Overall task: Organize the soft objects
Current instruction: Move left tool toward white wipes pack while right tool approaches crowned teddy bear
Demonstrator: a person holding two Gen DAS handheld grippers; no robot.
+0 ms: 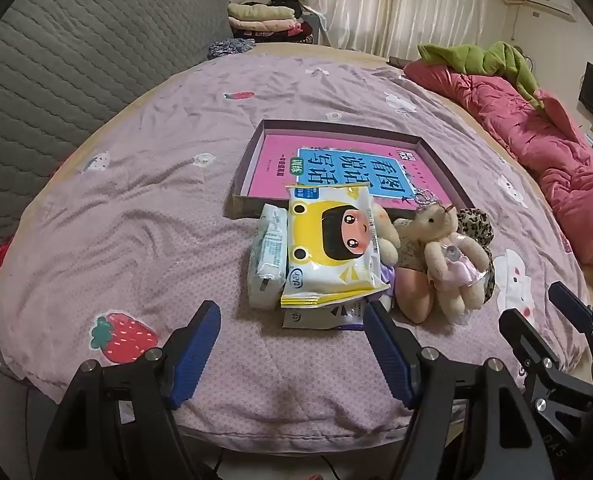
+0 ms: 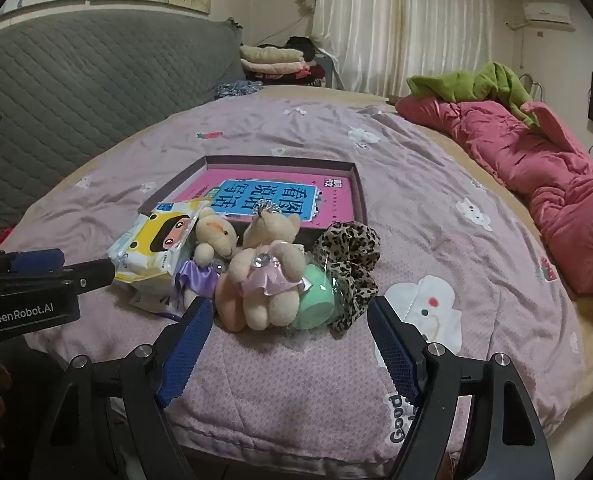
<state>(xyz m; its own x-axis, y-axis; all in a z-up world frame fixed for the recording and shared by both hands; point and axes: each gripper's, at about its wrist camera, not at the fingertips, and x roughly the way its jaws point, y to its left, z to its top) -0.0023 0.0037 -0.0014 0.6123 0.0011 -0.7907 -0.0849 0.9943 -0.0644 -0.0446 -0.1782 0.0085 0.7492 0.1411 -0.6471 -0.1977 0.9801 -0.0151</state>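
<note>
The side of the left claw [image 2: 62, 270], seen from the right wrist camera, reads "GenRobot.AI". In the shallow box [image 1: 252, 160] lies a pink book [image 1: 280, 160] whose blue panel carries large Chinese characters, upside down from here. The purple quilt [image 2: 316, 392] on the bed shows the word "Good" near its front edge.

All the soft things sit in one heap touching the box's near wall. The yellow tissue pack [image 1: 332, 248] with a cartoon face lies on top of a white pack [image 1: 268, 256] and a flat pack [image 1: 320, 318], its long axis running from the box toward the camera, the face upright as seen from the left wrist. Just beside it to the right stand a bear in a pink dress [image 2: 270, 276], upright and facing the cameras, and a second bear in purple [image 2: 212, 240], leaning. A green puff [image 2: 316, 300] and a leopard scrunchie [image 2: 348, 264] lie against the pink bear's right.

The left claw [image 1: 292, 344] stands fully spread and empty, just short of the tissue packs. The right claw [image 2: 290, 340] is likewise wide apart, holding nothing, with the pink bear just ahead of its gap.
</note>
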